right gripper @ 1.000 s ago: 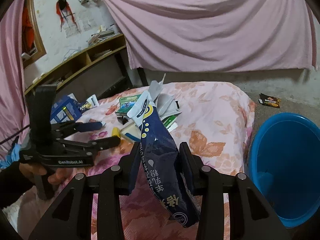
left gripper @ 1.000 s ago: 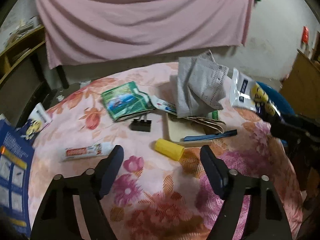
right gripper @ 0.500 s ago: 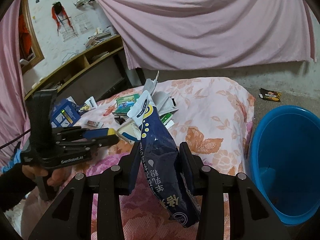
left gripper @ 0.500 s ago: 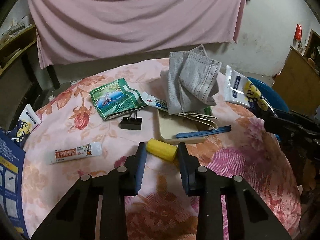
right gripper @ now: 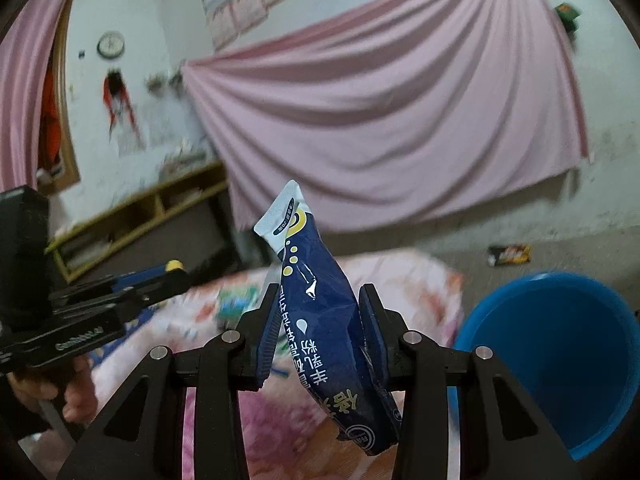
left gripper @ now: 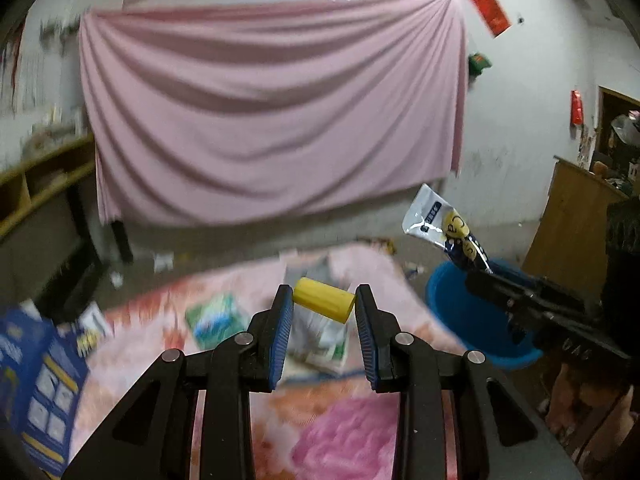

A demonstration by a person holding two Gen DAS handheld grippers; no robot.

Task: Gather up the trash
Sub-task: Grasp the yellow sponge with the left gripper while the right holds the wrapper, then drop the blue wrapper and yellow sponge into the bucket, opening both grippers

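Pink draped cloth (left gripper: 272,120) hangs behind a floral-clothed table (left gripper: 340,440), blurred by motion. At left, the left gripper (left gripper: 324,304) is clamped on a short yellow ribbed plastic cylinder (left gripper: 324,305), its long axis crosswise between the blue pads, lifted clear of the table. Further right, the right gripper (right gripper: 320,320) pinches a crinkled navy-and-white foil snack packet (right gripper: 320,312), standing upright along the fingers. The round blue plastic tub (right gripper: 560,360) lies down and right of both, probably on the floor; the right gripper is nearer.
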